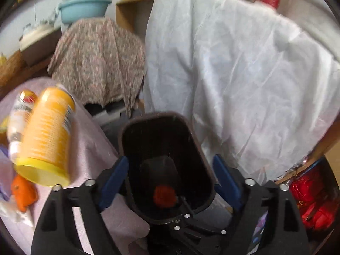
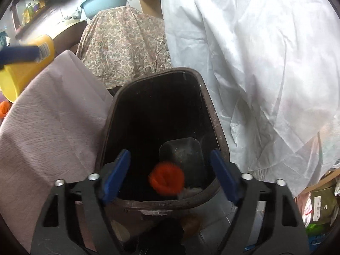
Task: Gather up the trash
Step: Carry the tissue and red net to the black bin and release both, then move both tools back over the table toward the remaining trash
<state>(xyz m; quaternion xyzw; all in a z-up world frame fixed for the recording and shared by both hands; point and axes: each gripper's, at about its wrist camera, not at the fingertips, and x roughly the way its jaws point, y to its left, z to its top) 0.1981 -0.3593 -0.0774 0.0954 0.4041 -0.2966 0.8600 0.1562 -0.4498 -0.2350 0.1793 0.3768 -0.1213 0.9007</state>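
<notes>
Cluttered storage fills the background on my feeds: a pale blue plastic basin (image 1: pixel 84 8) on a shelf, a floral paisley cloth (image 1: pixel 99 63) draped over something, and a big crinkled white plastic sheet (image 1: pixel 244 74) hanging to the right. At far left, on the mauve-covered tabletop (image 1: pixel 85 148), I see a tilted yellow plastic canister (image 1: pixel 46 136) with a white bottle (image 1: pixel 19 114) behind it and an orange toy fish (image 1: pixel 23 193) below. At centre stands the dark brown plastic trash bin (image 2: pixel 212 114), just beside the tabletop's edge; an orange crumpled ball (image 2: pixel 166 178) lies inside near its bottom. My left tongs (image 1: pixel 170 182) hang spread wide over the bin, holding nothing. My right tongs (image 2: pixel 170 174) are likewise parted and empty above its rim.
</notes>
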